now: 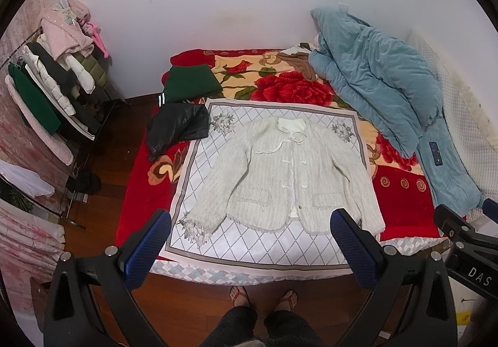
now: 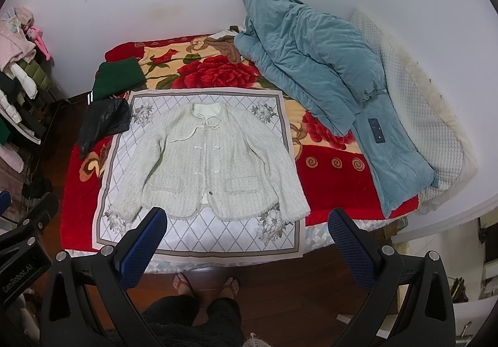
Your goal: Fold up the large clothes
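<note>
On the white diamond-patterned square cloth [image 1: 249, 241] before you lies the fuzzy cream tweed jacket [image 1: 286, 182], front up, buttoned, sleeves angled outward, hem fringed. Your left gripper [image 1: 250, 241] and right gripper [image 2: 247, 238] hover spread wide, empty.

A jacket [image 1: 286, 172] lies on a cloth [image 1: 214, 241] at frame centre on the bed [image 1: 401, 210]; quilt [image 1: 373, 82] upper right, clothes rack [image 1: 46, 91] at left.
</note>
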The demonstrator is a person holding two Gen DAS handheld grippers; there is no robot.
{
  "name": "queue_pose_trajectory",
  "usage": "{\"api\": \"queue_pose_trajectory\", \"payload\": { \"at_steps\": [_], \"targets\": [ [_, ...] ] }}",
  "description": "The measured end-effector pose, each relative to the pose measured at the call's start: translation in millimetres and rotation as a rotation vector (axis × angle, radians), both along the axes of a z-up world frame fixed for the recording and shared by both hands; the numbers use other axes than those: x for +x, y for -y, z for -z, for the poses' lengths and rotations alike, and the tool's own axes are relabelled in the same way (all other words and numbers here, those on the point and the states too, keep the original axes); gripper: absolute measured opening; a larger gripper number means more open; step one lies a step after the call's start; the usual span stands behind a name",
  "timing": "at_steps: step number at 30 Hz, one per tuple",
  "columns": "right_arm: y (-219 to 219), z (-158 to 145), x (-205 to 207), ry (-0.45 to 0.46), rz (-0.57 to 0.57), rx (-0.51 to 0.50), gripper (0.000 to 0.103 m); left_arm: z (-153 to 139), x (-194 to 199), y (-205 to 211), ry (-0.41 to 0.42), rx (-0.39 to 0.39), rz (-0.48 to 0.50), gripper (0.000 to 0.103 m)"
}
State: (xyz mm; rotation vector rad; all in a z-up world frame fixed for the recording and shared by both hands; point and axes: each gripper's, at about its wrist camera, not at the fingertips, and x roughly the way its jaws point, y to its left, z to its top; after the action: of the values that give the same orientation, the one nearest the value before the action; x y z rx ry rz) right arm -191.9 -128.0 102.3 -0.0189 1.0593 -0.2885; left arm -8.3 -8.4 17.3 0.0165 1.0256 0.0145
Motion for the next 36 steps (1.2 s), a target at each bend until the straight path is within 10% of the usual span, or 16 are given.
{"api": "queue_pose_trajectory", "payload": {
  "at_steps": [20,30,36],
  "targets": [
    [5.8,16.7,1.9,0.027,0.056,0.049,0.103,18.6,32.1,-18.5,0.072,0.028,0.001,0.103],
    [89.8,151.1,52.7,-0.024,0.336,0.165,0.088,112.6,107.5,-24.4,0.133,0.169,-0.004,0.103],
    [142.6,294.8,103.5,-0.202,0.382,0.338,0.088,208.3,152.4,-16.8,0.012,0.266,-0.063,0.103]
  ]
}}
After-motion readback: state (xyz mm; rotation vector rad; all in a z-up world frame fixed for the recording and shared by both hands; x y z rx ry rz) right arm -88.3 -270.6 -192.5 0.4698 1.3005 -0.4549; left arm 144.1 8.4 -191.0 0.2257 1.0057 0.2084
